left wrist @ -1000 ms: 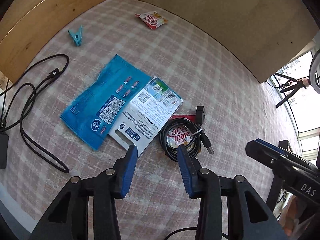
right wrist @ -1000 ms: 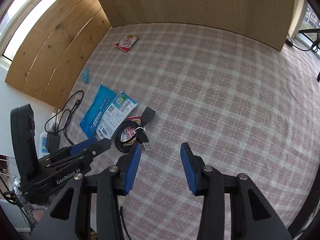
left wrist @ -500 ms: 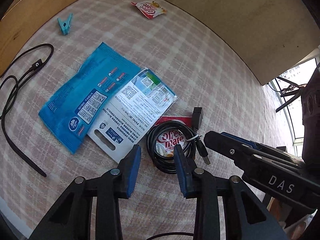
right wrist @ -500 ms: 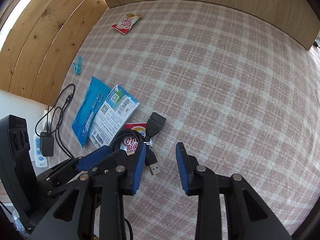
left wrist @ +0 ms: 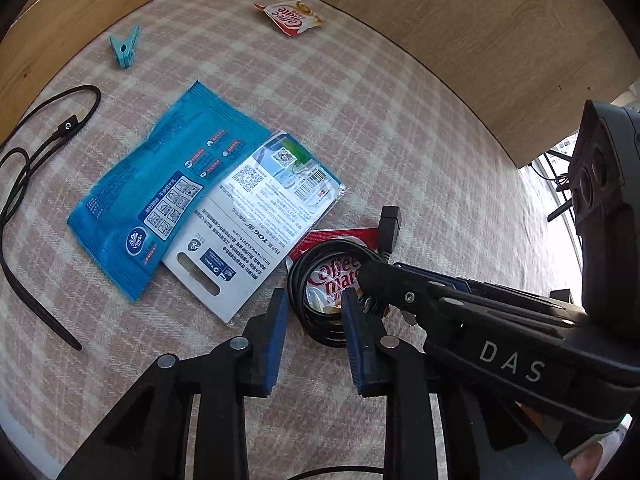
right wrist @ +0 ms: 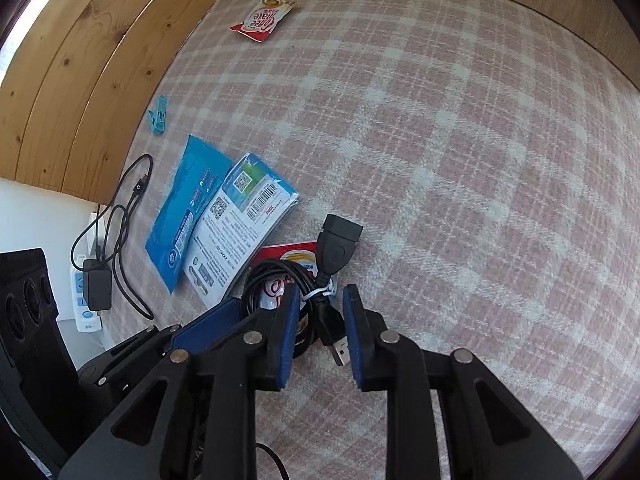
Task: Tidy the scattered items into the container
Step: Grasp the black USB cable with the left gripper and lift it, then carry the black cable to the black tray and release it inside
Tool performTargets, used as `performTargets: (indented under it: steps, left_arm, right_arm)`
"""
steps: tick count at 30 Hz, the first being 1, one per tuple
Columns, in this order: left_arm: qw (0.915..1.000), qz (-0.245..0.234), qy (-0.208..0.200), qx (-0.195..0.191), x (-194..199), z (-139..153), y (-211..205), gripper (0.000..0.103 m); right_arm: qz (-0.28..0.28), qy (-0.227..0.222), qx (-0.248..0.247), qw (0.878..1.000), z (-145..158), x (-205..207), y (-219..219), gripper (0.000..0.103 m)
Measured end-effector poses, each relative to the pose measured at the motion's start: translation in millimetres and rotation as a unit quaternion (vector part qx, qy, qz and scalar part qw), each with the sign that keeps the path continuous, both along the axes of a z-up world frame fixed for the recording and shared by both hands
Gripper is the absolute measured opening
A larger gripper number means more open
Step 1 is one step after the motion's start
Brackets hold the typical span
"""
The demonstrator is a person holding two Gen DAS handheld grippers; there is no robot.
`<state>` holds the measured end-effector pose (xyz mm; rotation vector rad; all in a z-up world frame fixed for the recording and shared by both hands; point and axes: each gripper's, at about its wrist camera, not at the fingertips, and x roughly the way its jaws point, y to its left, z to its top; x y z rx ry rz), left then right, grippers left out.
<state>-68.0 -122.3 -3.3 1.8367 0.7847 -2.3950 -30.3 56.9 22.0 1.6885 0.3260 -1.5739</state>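
A coiled black USB cable [left wrist: 320,320] [right wrist: 328,264] lies on a red Coffee-mate sachet [left wrist: 336,276] [right wrist: 280,256] on the checked cloth. My left gripper [left wrist: 314,304] is open, its jaws astride the coil's near-left edge. My right gripper [right wrist: 320,296] is open, its jaws either side of the cable's tied bundle and plug. A blue wipes pack [left wrist: 160,192] [right wrist: 184,208] and a white card pack [left wrist: 256,216] [right wrist: 236,228] lie just left. A second Coffee-mate sachet [left wrist: 292,18] [right wrist: 262,20] and a teal peg [left wrist: 124,50] [right wrist: 158,116] lie farther off. No container is in view.
A long black charger cable [left wrist: 24,184] [right wrist: 120,216] trails at the left edge to a plug and power strip [right wrist: 90,296]. Wooden walls [left wrist: 460,32] [right wrist: 80,72] bound the cloth at the back and left. Checked cloth [right wrist: 460,160] stretches to the right.
Both grippers have moved down and in towards the coiled cable, and their jaws have narrowed. The right gripper has come in beside the left one. Nothing has been picked up.
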Motion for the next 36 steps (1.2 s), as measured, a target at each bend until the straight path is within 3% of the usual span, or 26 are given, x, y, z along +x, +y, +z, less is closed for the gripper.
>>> performTargets:
  steps: [3,7,21,29,36]
  left_arm:
    - [1.0000,0.001,0.000,0.005,1,-2,-2,0.024]
    - [0.9999,-0.001,0.002,0.011,5,0,-1,0.013]
    - [0.9988,-0.042,0.024,-0.002,-23,28,52,0.008]
    - [0.9925,-0.112,0.050,-0.008,-42,55,127,0.008]
    - [0.9759,-0.204,0.076,0.002,-50,86,230,0.008]
  right_arm:
    - [-0.006,-0.003,-0.001,1.000,2,-1,3,0.020]
    - [-0.010,0.004,-0.005,1.000,11,-3,13,0.017]
    - [-0.055,0.013,-0.038,0.998,42,-16,68,0.016]
    - [-0.124,0.041,-0.056,0.990,69,-45,136,0.016]
    - [-0.218,0.067,-0.062,0.972,90,-74,239,0.016]
